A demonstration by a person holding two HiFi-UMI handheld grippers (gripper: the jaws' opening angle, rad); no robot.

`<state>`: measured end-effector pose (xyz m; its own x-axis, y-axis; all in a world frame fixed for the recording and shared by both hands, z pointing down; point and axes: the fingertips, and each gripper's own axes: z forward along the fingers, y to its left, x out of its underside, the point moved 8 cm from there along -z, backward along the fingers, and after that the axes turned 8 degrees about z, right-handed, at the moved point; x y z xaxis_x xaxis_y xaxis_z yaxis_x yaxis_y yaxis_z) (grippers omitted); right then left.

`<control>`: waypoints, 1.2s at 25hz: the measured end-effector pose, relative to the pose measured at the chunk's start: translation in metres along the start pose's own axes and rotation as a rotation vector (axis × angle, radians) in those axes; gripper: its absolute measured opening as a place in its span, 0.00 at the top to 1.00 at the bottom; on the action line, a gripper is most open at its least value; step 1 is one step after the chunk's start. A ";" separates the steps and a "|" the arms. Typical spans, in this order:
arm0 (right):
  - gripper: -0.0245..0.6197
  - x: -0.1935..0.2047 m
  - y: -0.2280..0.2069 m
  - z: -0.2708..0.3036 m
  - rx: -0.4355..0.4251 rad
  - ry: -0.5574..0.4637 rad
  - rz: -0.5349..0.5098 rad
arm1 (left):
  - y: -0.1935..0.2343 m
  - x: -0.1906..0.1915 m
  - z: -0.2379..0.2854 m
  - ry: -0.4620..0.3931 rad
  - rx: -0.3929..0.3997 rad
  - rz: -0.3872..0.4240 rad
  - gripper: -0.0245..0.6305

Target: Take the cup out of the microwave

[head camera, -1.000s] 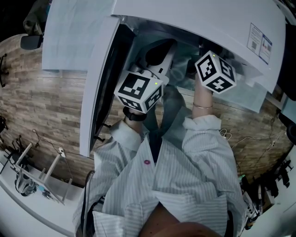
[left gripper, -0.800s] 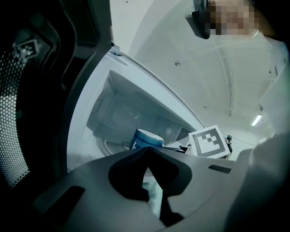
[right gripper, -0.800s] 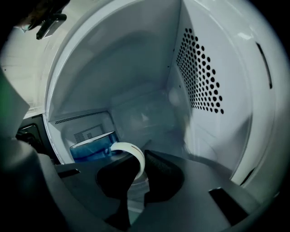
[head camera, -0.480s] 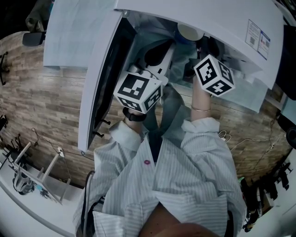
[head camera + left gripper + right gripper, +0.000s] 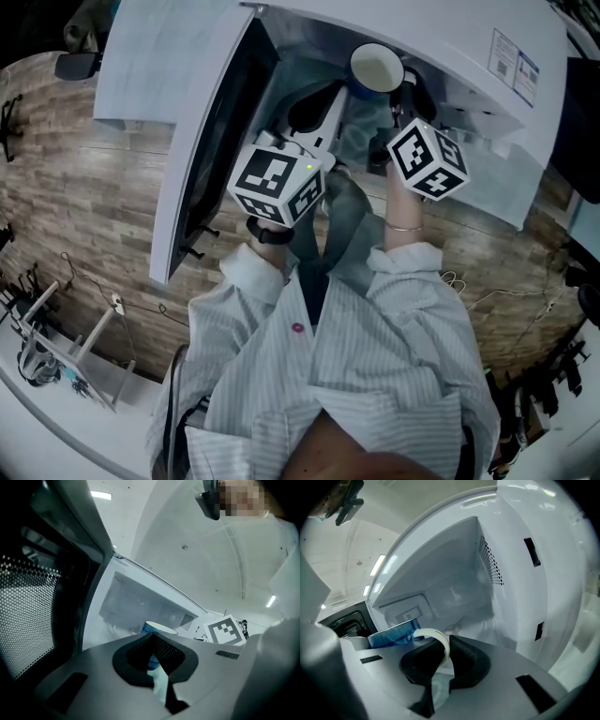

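Right gripper jaws, just closing, pinch the handle so the cup can lift out. The cup sits at the microwave opening. Left gripper jaws are pressed together, empty, likely just standing by.

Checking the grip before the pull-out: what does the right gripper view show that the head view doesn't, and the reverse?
Only the right gripper view: the right hand-held gripper, its jaws, which have just been closing, gripping the white handle of the blue cup, and vent holes in the microwave wall. Only the head view: the cup's white inside from above, the open door, the person's striped shirt. Both: the cup at the microwave's opening.
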<state>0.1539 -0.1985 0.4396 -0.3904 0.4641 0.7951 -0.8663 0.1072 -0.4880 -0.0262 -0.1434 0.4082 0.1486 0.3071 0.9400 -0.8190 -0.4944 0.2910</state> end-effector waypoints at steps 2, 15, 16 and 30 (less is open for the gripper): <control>0.87 0.002 0.000 -0.007 -0.011 0.012 -0.002 | -0.004 0.000 -0.005 0.000 -0.015 -0.004 0.95; 0.87 -0.013 -0.005 -0.067 -0.132 0.032 0.010 | -0.052 -0.009 -0.032 -0.047 -0.094 0.015 0.95; 0.87 -0.016 -0.006 -0.073 -0.140 0.033 0.008 | -0.058 -0.009 -0.034 -0.049 -0.095 0.013 0.95; 0.87 -0.060 -0.019 -0.148 -0.208 0.041 -0.020 | -0.124 -0.032 -0.043 -0.056 -0.069 0.021 0.95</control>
<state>0.2404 -0.0984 0.3480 -0.3571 0.4952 0.7920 -0.7888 0.2943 -0.5396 0.0464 -0.0568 0.3349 0.1600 0.2504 0.9548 -0.8580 -0.4429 0.2600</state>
